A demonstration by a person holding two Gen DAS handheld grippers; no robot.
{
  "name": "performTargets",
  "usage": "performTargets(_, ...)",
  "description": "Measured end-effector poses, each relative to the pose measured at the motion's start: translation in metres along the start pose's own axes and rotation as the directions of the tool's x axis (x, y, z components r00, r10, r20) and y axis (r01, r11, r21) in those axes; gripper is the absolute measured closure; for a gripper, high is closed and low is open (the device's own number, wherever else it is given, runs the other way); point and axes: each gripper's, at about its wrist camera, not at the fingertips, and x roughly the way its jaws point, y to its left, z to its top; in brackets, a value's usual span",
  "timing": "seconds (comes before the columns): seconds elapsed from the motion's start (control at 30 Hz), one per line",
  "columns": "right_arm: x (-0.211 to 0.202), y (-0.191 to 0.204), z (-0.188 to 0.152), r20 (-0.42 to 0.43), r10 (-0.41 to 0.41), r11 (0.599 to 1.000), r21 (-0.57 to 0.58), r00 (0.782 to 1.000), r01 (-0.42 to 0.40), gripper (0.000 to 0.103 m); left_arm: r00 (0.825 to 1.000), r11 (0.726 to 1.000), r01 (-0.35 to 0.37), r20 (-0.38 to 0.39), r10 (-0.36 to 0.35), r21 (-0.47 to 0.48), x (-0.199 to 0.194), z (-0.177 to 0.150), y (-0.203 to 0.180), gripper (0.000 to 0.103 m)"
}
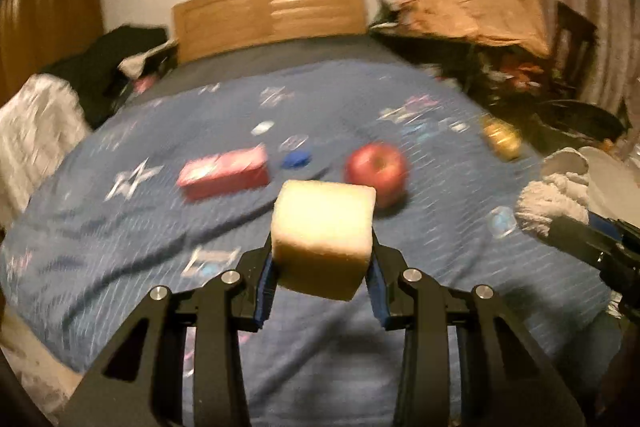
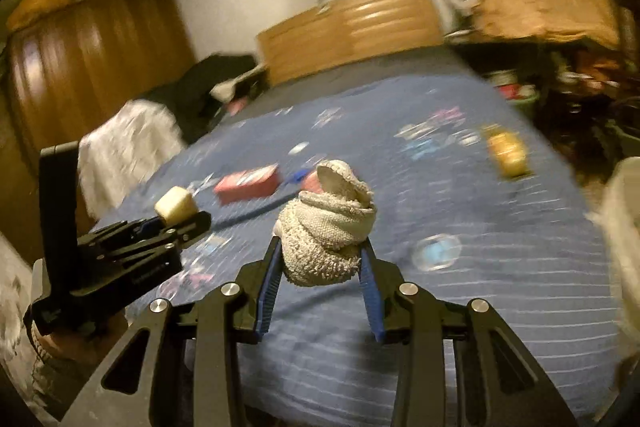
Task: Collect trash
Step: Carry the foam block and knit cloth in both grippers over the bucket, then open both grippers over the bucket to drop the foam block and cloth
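A pale yellow foam block (image 1: 323, 238) is clamped between the blue-padded fingers of the left gripper (image 1: 322, 269), held clear above the blue patterned bedspread (image 1: 132, 227). In the right wrist view the same block (image 2: 175, 209) is seen at the tip of the left gripper (image 2: 172, 223), off to the left and raised over the edge of the bed.

A rolled grey-white knitted cloth, possibly a sock (image 2: 328, 227), is gripped between the blue pads of the right gripper (image 2: 324, 259), with its open end pointing up and forward. In the left wrist view this cloth (image 1: 554, 203) is seen at the right edge, at the end of the right gripper (image 1: 568, 231).

On the bedspread, ahead of both grippers, a red rectangular box (image 1: 223, 174) is lying flat, a small blue object (image 1: 296, 159) is set just to its right, and a red apple (image 1: 376, 173) is resting further right, partly hidden behind the foam block. A yellow can-like item (image 1: 502, 138) is lying near the right side of the bed; its details are blurred. A wooden headboard (image 1: 272, 13) is standing at the far end, and a dark wooden wardrobe (image 2: 92, 67) is visible to the left.
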Motion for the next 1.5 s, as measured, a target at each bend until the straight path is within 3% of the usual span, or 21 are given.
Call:
performTargets(0.17,-0.073,-0.072,0.025,0.108,-0.174,0.983,0.071,0.979,0.167,0.064,0.99,0.988,0.118,0.062,-0.124,0.1,-0.003,0.044,-0.079,0.066)
performTargets(0.33,-0.15,-0.148,0.046,0.16,-0.381,0.922,0.136,0.911,0.362,0.063,0.96,0.95,0.235,0.104,-0.26,0.208,-0.006,0.077,-0.163,0.066)
performTargets(0.53,-0.219,-0.231,0.061,0.144,-0.546,0.832,0.212,0.826,0.513,0.063,0.895,0.855,0.399,0.063,-0.442,0.332,0.002,0.103,-0.275,0.066)
performTargets(0.67,-0.247,-0.279,0.066,0.102,-0.6,0.788,0.244,0.794,0.565,0.063,0.849,0.783,0.485,0.004,-0.528,0.389,0.014,0.112,-0.336,0.066)
performTargets(0.87,-0.248,-0.331,0.072,0.053,-0.614,0.768,0.268,0.787,0.581,0.063,0.809,0.711,0.546,-0.06,-0.584,0.442,0.03,0.107,-0.392,0.066)
performTargets(1.2,-0.202,-0.352,0.053,-0.054,-0.565,0.783,0.281,0.823,0.555,0.063,0.824,0.689,0.551,-0.175,-0.539,0.471,0.073,0.083,-0.425,0.066)
performTargets(1.5,-0.183,-0.349,0.05,-0.083,-0.555,0.791,0.255,0.828,0.556,0.063,0.82,0.683,0.56,-0.201,-0.536,0.469,0.081,0.079,-0.426,0.066)
